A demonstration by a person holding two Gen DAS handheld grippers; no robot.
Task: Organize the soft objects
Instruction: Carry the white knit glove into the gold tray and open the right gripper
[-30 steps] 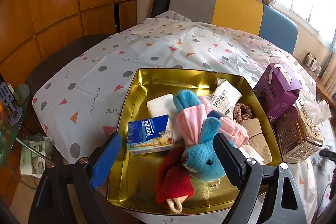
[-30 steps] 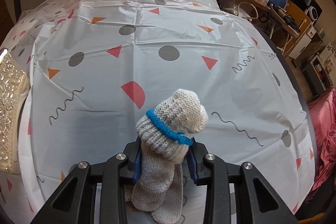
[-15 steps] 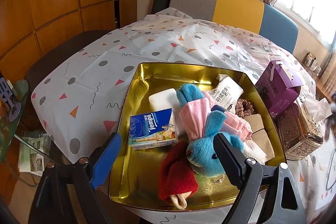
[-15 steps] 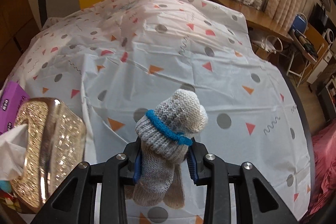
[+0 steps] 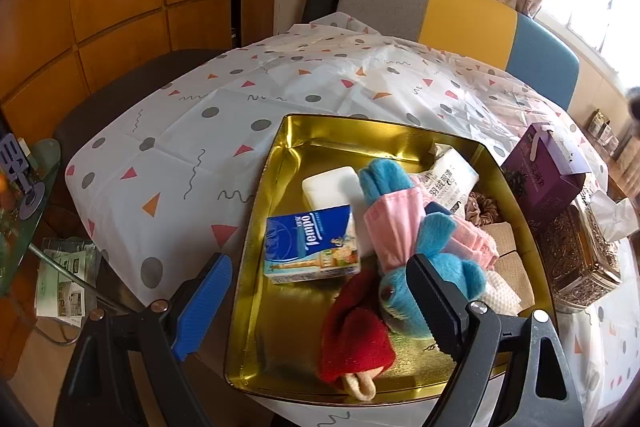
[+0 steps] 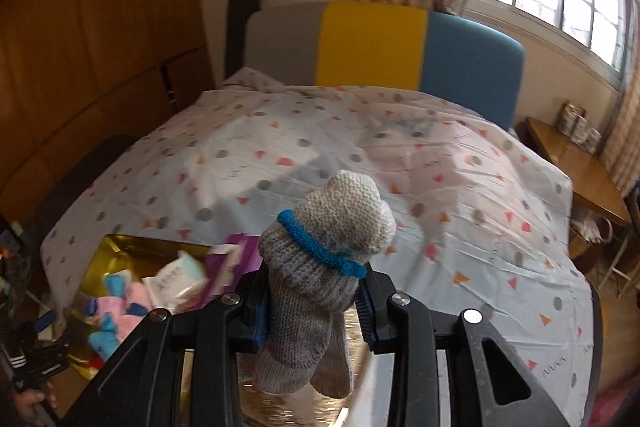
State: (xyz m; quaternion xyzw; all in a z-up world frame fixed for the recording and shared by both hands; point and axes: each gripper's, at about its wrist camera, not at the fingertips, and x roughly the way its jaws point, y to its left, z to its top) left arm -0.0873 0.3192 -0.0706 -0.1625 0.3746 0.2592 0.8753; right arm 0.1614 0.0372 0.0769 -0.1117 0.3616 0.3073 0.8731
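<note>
Between the right gripper (image 6: 314, 311) pads: grey knit socks (image 6: 320, 259) clamped mid-length, long axis upright, rolled blue-banded end up, loose ends hanging | left gripper (image 5: 316, 301) jaws wide, empty, over gold tray (image 5: 276, 187) with blue plush rabbit (image 5: 420, 255) | patterned tablecloth (image 6: 440, 195); tricolour chair (image 6: 372, 43), window behind

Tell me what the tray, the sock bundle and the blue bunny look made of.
Tray: likely metal with a polished gold finish; it mirrors its contents. Sock bundle, clamped in the right gripper: knitted yarn, probably wool or acrylic; grey-beige ribbed stitches with a blue band. Blue bunny: fuzzy plush, probably synthetic, with pink fabric inside an ear.
</note>
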